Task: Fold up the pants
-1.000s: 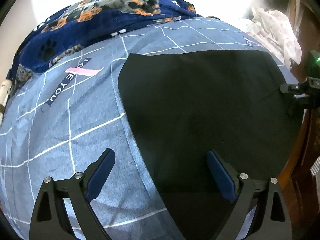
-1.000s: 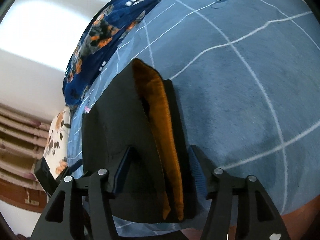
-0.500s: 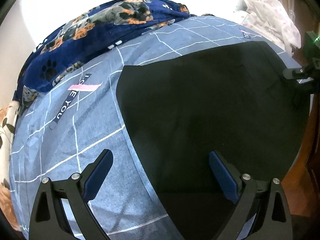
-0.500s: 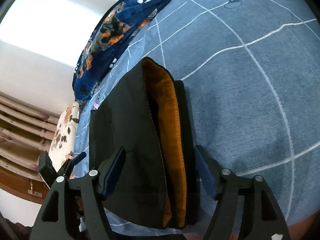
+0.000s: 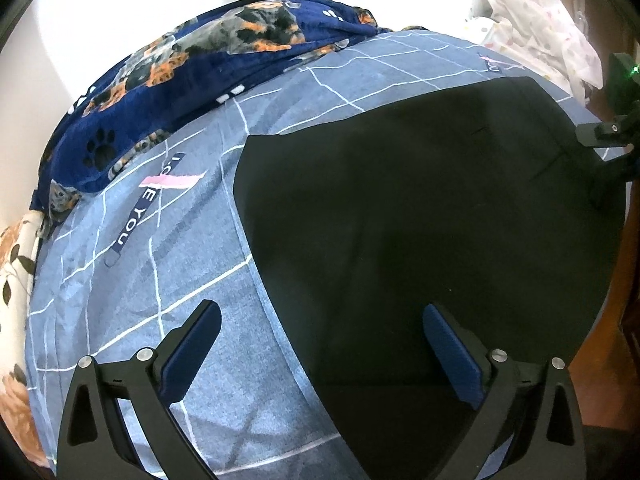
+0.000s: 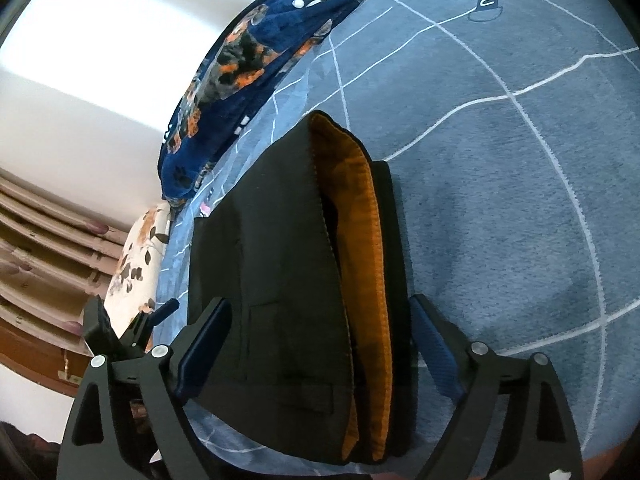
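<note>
On the blue checked bedsheet (image 5: 168,280), the black pants (image 5: 420,220) lie folded flat, orange lining (image 6: 368,240) showing at one end. Left gripper (image 5: 320,344) jaws opening, pads clear of cloth. Right gripper (image 6: 316,344) jaws opening astride the lined end, released.

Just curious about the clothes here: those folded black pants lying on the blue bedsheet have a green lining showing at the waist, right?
Not quite. The lining is orange, not green, as the right wrist view shows. The rest holds: the black pants lie folded on the blue bedsheet.
</note>
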The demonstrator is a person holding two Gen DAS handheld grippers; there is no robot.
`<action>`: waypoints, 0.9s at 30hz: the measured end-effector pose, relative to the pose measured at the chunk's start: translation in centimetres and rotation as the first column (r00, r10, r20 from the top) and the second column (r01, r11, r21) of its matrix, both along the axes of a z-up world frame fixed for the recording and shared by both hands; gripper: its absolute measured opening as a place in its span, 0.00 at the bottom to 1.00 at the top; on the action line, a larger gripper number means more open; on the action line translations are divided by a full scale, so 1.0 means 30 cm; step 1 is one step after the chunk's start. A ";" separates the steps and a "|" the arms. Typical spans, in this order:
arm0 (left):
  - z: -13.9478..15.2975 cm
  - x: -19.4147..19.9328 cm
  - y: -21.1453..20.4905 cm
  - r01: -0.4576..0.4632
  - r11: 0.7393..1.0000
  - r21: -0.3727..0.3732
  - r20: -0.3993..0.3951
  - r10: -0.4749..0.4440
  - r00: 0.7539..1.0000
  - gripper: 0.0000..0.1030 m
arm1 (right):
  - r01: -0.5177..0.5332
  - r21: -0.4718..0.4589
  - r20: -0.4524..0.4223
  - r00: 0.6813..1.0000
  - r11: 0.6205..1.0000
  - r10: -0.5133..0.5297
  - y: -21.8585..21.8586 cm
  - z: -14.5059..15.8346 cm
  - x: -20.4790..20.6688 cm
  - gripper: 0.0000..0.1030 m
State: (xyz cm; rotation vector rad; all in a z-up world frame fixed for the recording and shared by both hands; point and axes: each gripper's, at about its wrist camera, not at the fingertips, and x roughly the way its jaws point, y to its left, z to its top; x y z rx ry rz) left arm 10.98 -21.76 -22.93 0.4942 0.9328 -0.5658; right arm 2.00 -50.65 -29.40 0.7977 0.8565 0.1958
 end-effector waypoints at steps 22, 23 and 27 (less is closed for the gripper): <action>-0.020 0.056 0.020 -0.006 0.995 -0.103 -0.199 -0.015 0.980 0.97 | -0.022 -0.005 -0.004 1.000 1.000 0.022 0.023 0.006 0.018 1.00; -0.020 0.060 0.018 -0.005 0.995 -0.103 -0.202 -0.016 0.979 0.97 | -0.020 -0.004 -0.004 1.000 1.000 0.020 0.025 0.007 0.018 1.00; -0.021 0.066 0.011 0.001 0.994 -0.109 -0.214 -0.024 0.977 0.94 | -0.021 0.001 -0.003 1.000 1.000 0.021 0.027 0.008 0.018 1.00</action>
